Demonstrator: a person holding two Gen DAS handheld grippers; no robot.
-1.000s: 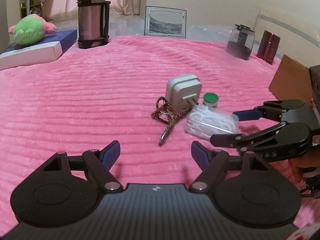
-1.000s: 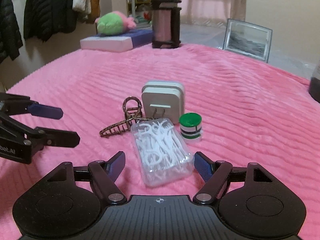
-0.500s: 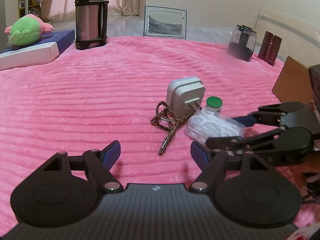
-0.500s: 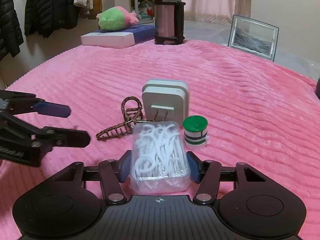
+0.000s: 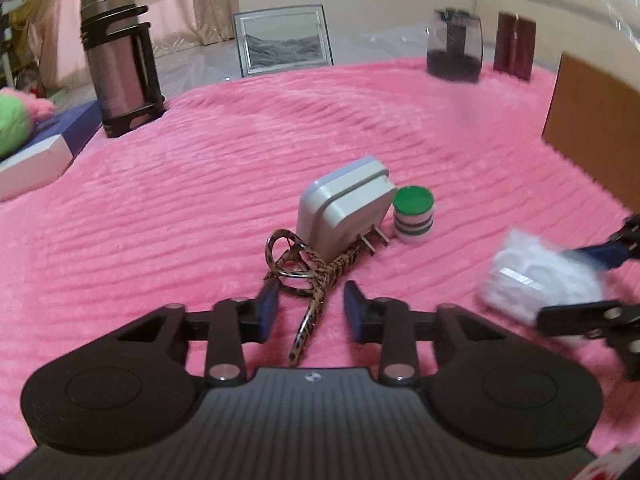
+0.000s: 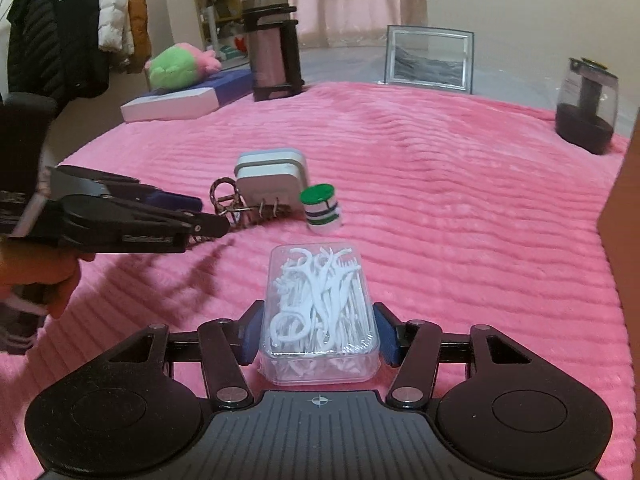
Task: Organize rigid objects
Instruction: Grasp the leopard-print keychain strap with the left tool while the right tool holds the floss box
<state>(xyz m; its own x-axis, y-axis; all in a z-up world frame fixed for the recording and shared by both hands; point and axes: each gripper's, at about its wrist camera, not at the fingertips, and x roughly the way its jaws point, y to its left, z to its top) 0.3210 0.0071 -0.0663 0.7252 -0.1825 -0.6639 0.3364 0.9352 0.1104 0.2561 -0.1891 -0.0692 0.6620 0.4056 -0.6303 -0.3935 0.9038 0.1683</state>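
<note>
We find the right hand-held gripper clamping the floss box; the left hand-held gripper, pads apart, straddles the hair claw and may nudge it.

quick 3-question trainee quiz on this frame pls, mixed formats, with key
1. True or false: the right gripper is clamped on the floss pick box, one pad on each side.
2. What lies between the fingers of the left gripper? A) the kettle B) the hair clip C) the plush toy
3. Fill in: the small jar beside the white plug adapter has a ___ lid.

Key: 1 true; 2 B; 3 green
</note>
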